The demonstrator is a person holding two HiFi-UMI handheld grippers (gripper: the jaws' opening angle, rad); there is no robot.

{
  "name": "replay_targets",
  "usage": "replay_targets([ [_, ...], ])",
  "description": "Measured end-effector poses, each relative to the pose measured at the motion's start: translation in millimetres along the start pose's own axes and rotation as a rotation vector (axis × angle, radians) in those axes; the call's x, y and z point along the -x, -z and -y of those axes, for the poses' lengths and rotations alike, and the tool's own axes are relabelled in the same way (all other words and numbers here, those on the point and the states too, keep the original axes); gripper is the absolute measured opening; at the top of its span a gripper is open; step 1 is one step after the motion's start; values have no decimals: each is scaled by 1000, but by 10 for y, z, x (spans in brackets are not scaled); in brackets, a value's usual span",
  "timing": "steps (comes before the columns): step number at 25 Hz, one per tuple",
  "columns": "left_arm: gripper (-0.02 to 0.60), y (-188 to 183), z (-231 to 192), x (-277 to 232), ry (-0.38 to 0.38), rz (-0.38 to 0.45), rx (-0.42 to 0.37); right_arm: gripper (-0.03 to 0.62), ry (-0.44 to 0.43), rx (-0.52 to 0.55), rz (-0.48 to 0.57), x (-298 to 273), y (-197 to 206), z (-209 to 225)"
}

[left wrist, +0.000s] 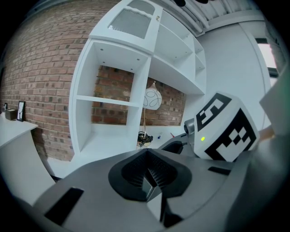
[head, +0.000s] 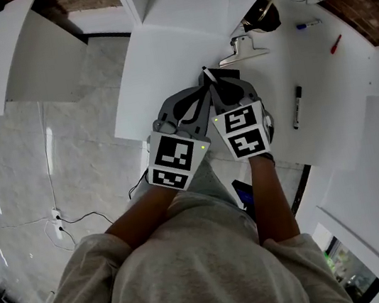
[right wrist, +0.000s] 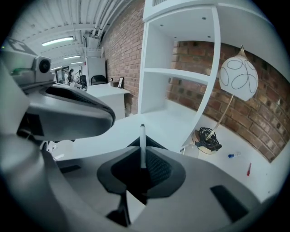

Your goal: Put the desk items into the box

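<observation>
Head view overhead, gripper views facing shelves (left wrist: 107,100)

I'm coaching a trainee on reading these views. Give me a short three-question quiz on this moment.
1. True or false: the right gripper is shut on a white pen.
2. Which lies nearest the lamp base? A) clip B) black marker C) red pen
3. Fill in: the left gripper has its jaws ____, with nothing between them.

Key: 1 true; 2 A; 3 shut.
</observation>
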State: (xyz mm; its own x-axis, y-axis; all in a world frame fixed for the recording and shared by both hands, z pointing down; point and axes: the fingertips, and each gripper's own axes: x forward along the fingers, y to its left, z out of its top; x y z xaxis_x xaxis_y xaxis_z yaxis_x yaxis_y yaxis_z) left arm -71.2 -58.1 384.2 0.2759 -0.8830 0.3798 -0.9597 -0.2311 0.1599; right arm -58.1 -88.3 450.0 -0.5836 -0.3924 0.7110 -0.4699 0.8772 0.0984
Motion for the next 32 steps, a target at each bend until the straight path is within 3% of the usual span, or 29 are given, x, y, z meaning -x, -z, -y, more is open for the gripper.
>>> replay_targets([
  [6,9,24,-17,40,-11,-1,7,49,-56,46,-102,-39,63,-88],
  [14,9,38,-26,108,-23,2,12,58,-70,27,-156,-47,90,-97],
  [25,9,30,7,154,-21,10,13,129,-12,-47,-46,21,55,-86],
  [32,9,18,38,161,-14,11,6,138,76,-93,139,144,-6,-83],
])
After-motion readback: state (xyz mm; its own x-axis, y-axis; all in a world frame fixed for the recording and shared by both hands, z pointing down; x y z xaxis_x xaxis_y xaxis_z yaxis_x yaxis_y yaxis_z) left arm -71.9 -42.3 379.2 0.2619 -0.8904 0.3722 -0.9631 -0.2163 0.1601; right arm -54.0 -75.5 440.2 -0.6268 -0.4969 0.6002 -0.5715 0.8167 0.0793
